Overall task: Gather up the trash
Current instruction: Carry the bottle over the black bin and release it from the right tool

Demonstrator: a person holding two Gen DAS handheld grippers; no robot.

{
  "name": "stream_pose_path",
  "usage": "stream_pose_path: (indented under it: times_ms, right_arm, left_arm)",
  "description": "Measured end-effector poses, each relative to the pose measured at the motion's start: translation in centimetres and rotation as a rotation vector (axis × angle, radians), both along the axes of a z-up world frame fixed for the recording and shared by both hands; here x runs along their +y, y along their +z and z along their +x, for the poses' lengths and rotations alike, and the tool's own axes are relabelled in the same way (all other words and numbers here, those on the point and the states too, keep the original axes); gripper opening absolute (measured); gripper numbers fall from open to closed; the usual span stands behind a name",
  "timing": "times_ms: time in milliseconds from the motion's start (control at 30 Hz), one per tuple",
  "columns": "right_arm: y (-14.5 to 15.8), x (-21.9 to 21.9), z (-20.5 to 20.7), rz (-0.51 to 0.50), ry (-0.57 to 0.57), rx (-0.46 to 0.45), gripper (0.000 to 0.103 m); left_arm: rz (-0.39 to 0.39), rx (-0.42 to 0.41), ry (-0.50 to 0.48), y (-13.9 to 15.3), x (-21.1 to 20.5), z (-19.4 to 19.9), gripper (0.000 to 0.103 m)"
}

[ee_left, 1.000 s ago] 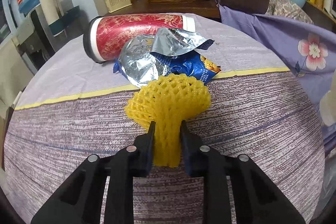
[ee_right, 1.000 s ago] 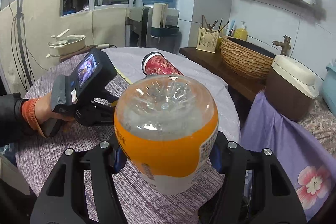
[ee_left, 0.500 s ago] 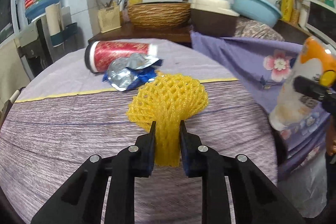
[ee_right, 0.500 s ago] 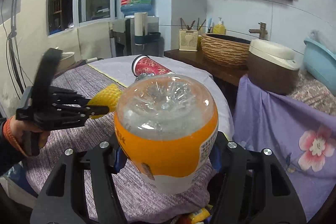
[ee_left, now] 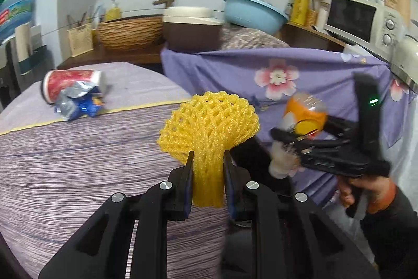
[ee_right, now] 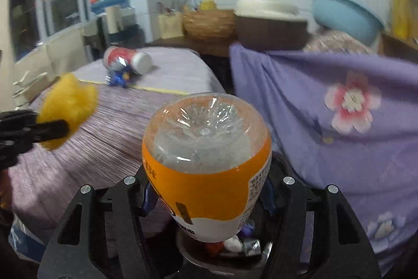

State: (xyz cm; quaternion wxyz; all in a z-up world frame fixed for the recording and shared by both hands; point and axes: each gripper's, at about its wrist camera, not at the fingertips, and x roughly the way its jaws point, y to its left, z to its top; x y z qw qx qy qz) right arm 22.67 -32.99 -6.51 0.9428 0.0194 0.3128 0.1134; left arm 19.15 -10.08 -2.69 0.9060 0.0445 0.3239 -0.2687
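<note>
My left gripper [ee_left: 208, 161] is shut on a yellow foam fruit net [ee_left: 209, 119] and holds it above the table's right edge. My right gripper [ee_right: 206, 190] is shut on a clear plastic bottle with an orange label [ee_right: 206, 161], held past the table edge over a bin with wrappers [ee_right: 235, 247]. The bottle [ee_left: 303, 117] and right gripper also show in the left wrist view, to the right of the net. The net [ee_right: 68, 101] shows at the left of the right wrist view. A red can [ee_left: 70, 83] and a blue-silver snack bag [ee_left: 78, 102] lie on the table.
The round table has a purple striped cloth [ee_left: 78, 161]. A purple flowered cloth [ee_left: 287, 75] covers furniture at the right. A wicker basket [ee_left: 128, 30], a brown pot [ee_left: 193, 28], a blue basin [ee_left: 253, 12] and a microwave [ee_left: 363, 17] stand behind.
Both grippers have swung right, away from the table's middle. The can and bag have slid left and farther off. The bottle now hangs over the bin beside the table.
</note>
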Motion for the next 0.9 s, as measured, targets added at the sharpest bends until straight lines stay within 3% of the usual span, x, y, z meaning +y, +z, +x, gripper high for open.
stream_pose_path:
  times_ms: [200, 467, 733, 900]
  right_arm:
    - [-8.5, -2.6, 3.3, 0.006, -0.121, 0.206, 0.062]
    - [-18.0, -2.8, 7.2, 0.021, -0.161, 0.425, 0.062]
    - [-22.7, -2.1, 9.8, 0.008, -0.181, 0.587, 0.062]
    - [-23.2, -1.6, 9.9, -0.03, -0.179, 0.61, 0.065]
  left_arm:
    - [-0.008, 0.039, -0.066, -2.5, -4.7, -0.1, 0.02]
    - [0.021, 0.066, -0.097, -4.8, -7.6, -0.4, 0.02]
    - [0.026, 0.092, -0.11, -5.8, -8.4, -0.5, 0.02]
    - [0.03, 0.103, -0.114, -6.4, -8.9, -0.5, 0.02]
